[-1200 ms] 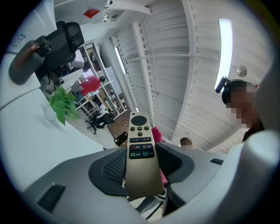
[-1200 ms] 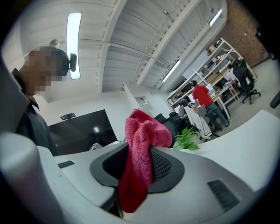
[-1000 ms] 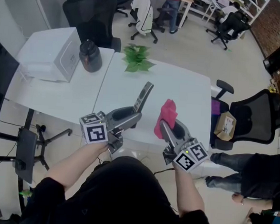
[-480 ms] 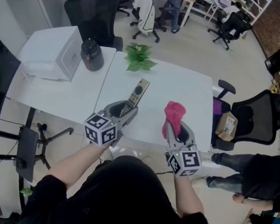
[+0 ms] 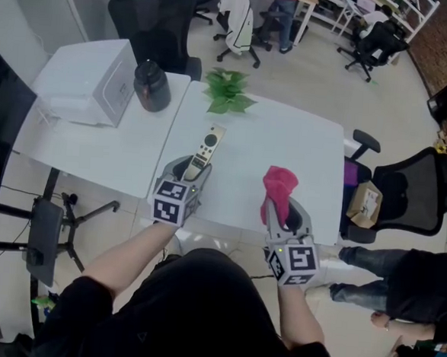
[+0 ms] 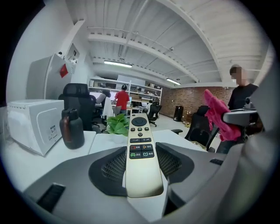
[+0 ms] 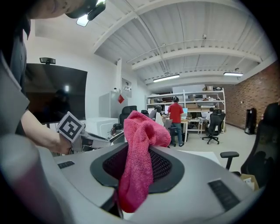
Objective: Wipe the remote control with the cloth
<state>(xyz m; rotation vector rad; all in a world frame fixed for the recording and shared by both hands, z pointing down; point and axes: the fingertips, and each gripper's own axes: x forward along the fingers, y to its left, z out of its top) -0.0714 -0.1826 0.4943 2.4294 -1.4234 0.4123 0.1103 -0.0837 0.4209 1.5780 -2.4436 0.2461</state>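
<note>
A pale gold remote control (image 5: 203, 149) (image 6: 140, 153) with dark buttons is clamped between the jaws of my left gripper (image 5: 189, 169) (image 6: 142, 175), button face up, sticking out forward over the white table (image 5: 287, 148). My right gripper (image 5: 282, 212) (image 7: 135, 175) is shut on a pink cloth (image 5: 278, 188) (image 7: 141, 162), which stands up bunched from its jaws. The cloth (image 6: 218, 116) shows at the right of the left gripper view, a hand's width from the remote and apart from it.
A green potted plant (image 5: 226, 91) stands at the table's far edge. On the left table are a white box-shaped appliance (image 5: 89, 84) and a dark bottle (image 5: 150, 86). Office chairs (image 5: 406, 187) stand to the right and behind, with people at desks far back.
The left gripper has turned the remote from tilted on edge to face up and pointing straight ahead. The right gripper has lifted the cloth upright and drawn slightly back.
</note>
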